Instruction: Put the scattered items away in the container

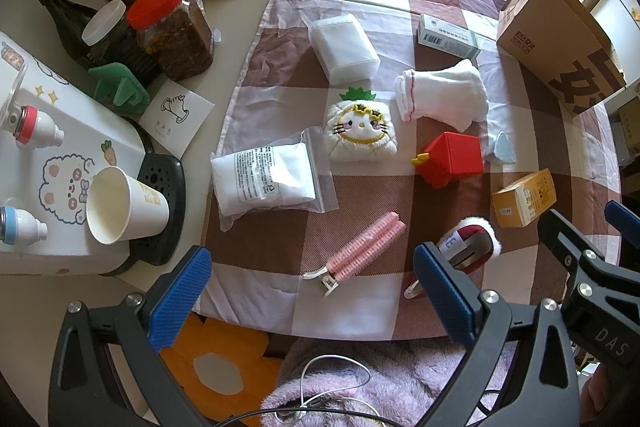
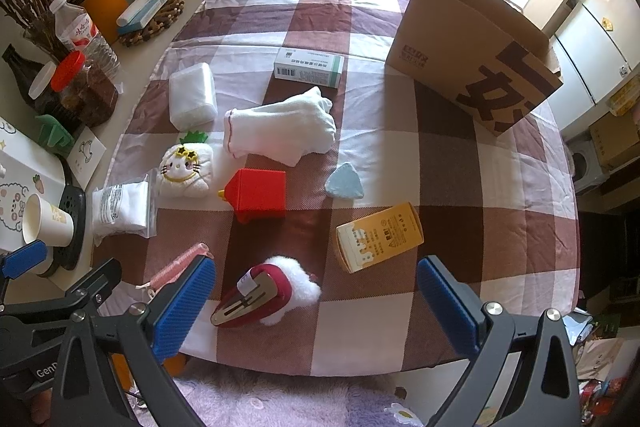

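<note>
Checked brown-and-white cloth point(image 2: 380, 155) covers the desk in front of us, and nothing has gone into the container yet, so the step in hand is, by our reckoning, choosing and taking a first item. Both sets of jaws stand wide apart and hold nothing: our right gripper point(image 2: 316, 303) hovers at the near edge, and our left gripper point(image 1: 312, 301) hovers beside it, likewise empty. Closest to the right jaws, just ahead and slightly inside the left one, lies the red hair clip with white fluff point(image 2: 268, 291); it is flat and lopsided, so we should close across its red body, not the fluff, which we judge would slip. Just ahead of the left jaws sits the pink hair roller clip point(image 1: 360, 247), lying diagonally; we would turn the jaws across its narrow width. Further ahead of the right jaws is the yellow box point(image 2: 380, 237), stiff and easy to pinch on its long sides. Beyond it come the red box point(image 2: 258, 193), the blue triangular piece point(image 2: 344, 183), the plush toy point(image 2: 184, 169) and the white socks point(image 2: 280, 131). Farthest, ahead and to the right, stands the brown paper bag point(image 2: 472, 59), open at the top; it looks light, so we should release from above without pushing its wall.
</note>
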Motion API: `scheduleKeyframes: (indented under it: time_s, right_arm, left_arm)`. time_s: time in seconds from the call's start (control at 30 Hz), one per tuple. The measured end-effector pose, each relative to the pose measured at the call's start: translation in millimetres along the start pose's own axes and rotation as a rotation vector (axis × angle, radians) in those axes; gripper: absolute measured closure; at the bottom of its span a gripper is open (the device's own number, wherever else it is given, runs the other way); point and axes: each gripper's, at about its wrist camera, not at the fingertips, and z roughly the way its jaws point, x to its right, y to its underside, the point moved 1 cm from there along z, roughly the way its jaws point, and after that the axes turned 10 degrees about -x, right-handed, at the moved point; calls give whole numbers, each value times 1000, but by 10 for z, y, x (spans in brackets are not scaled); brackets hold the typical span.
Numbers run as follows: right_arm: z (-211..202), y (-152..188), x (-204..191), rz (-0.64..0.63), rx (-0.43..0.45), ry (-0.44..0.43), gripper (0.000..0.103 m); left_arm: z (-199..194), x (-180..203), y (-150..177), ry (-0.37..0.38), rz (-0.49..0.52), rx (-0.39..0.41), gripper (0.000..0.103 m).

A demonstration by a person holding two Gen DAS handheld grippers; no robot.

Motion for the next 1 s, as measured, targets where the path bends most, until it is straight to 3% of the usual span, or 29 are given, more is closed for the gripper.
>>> scheduleKeyframes:
  time_s: [0.83,1.0]
  right_arm:
    - [10,-19,5,0,0,0,0]
    - [43,-174,16,-4,-1,-26,0]
  left_arm:
    - [1,0,3,0,-1,2,2]
    - [-40,-57,-51,31,-7,17,1]
